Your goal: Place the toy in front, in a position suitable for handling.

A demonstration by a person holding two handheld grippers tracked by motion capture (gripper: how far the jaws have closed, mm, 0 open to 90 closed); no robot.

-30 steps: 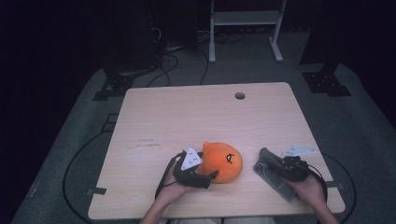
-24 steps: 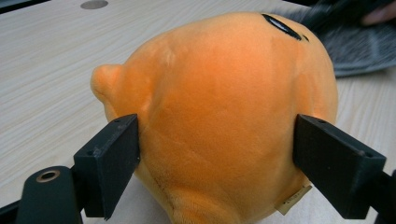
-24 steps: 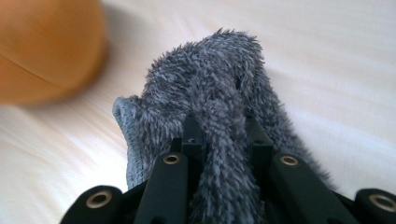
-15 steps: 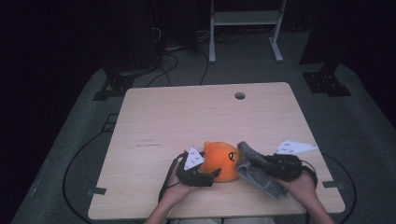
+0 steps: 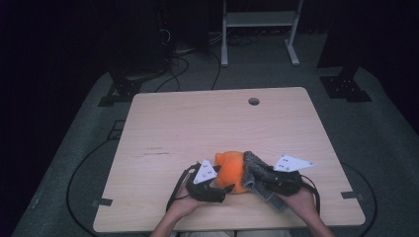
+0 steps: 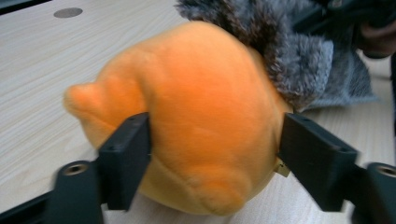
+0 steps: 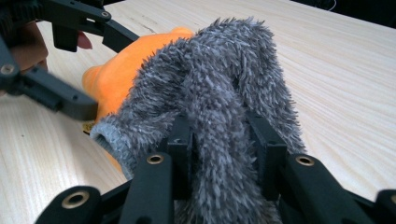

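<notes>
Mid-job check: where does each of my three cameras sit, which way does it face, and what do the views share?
High view: above the table's near side, looking forward and down; both forearms enter below.
Left gripper view: on the left gripper, looking along its jaws pressed on the orange plush toy.
Right gripper view: on the right gripper, jaws around the grey fuzzy sock; the other hand's fingers show.
Shared: toy and sock, touching.

a lab: bare wooden table (image 5: 197,123), dark floor (image 5: 74,163), trailing cables (image 5: 178,74).
</notes>
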